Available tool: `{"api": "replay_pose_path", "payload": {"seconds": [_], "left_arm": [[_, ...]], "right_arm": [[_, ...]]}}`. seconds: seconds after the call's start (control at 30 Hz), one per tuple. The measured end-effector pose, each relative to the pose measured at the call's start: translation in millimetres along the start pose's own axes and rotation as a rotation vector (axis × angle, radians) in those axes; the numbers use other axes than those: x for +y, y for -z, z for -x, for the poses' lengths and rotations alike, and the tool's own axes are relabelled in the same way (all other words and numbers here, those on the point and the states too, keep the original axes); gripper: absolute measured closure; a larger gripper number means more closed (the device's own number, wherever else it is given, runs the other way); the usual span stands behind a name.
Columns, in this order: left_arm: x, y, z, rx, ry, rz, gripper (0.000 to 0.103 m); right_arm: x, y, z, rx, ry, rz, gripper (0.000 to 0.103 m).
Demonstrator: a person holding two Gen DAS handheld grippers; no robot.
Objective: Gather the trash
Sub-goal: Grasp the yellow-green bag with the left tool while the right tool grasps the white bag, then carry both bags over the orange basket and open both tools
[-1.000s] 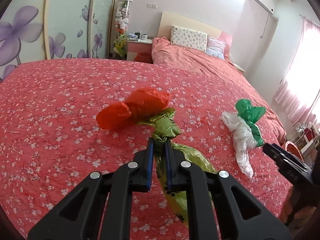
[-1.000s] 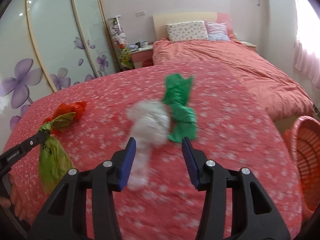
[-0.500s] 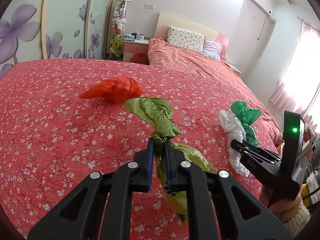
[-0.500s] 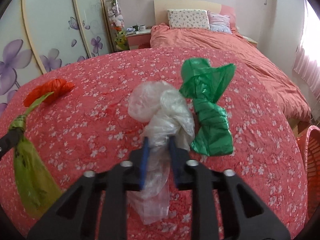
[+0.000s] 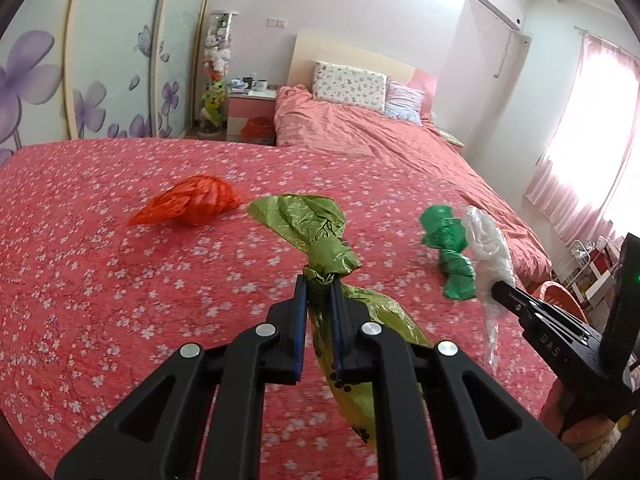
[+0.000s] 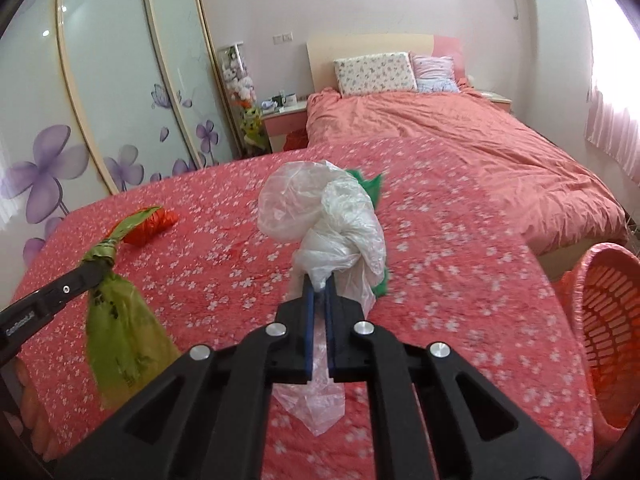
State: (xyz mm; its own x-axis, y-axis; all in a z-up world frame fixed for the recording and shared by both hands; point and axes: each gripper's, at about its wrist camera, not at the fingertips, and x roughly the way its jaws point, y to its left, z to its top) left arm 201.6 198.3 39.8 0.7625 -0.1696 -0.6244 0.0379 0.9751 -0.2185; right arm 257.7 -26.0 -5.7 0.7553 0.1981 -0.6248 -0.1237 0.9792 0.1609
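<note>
Left gripper [image 5: 319,280] pinches olive-green plastic bag [image 5: 320,236] at knot, above red floral bedspread [image 5: 100,280]. Right gripper [image 6: 319,284] clamped on clear plastic bag [image 6: 320,216]. Orange bag [image 5: 188,200], green bag [image 5: 448,244] lie on bedspread.

Floral red bedspread [image 5: 100,280], orange bag [image 5: 188,204], green bag [image 5: 448,248]

right tool [image 6: 319,282] now clamped on clear bag [image 6: 332,224] (lifted off bedspread), green bag [image 5: 450,248] left lying

Two bags [image 5: 192,204] [image 5: 448,248] on bedspread [image 5: 80,280]; basket [image 6: 604,320] at right.
</note>
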Motion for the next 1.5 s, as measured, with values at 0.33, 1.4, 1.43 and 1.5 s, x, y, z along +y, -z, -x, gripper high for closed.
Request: {"api": "replay_pose_path", "payload": {"seconds": [0.33, 1.4, 1.43, 1.5], "left_arm": [[-49, -1, 5, -0.015, 0.063, -0.062, 0.092], [-228, 33, -38, 0.077, 0.313, -0.274, 0.092], [-235, 35, -39, 0.081, 0.322, -0.28, 0.092], [-245, 38, -41, 0.085, 0.336, -0.29, 0.092]], "right_arm": [[-35, 3, 51, -0.083, 0.013, -0.047, 0.097], [-196, 52, 117, -0.125, 0.384, -0.221, 0.097], [-201, 53, 118, -0.125, 0.389, -0.226, 0.097], [-211, 56, 119, -0.125, 0.398, -0.24, 0.097]]}}
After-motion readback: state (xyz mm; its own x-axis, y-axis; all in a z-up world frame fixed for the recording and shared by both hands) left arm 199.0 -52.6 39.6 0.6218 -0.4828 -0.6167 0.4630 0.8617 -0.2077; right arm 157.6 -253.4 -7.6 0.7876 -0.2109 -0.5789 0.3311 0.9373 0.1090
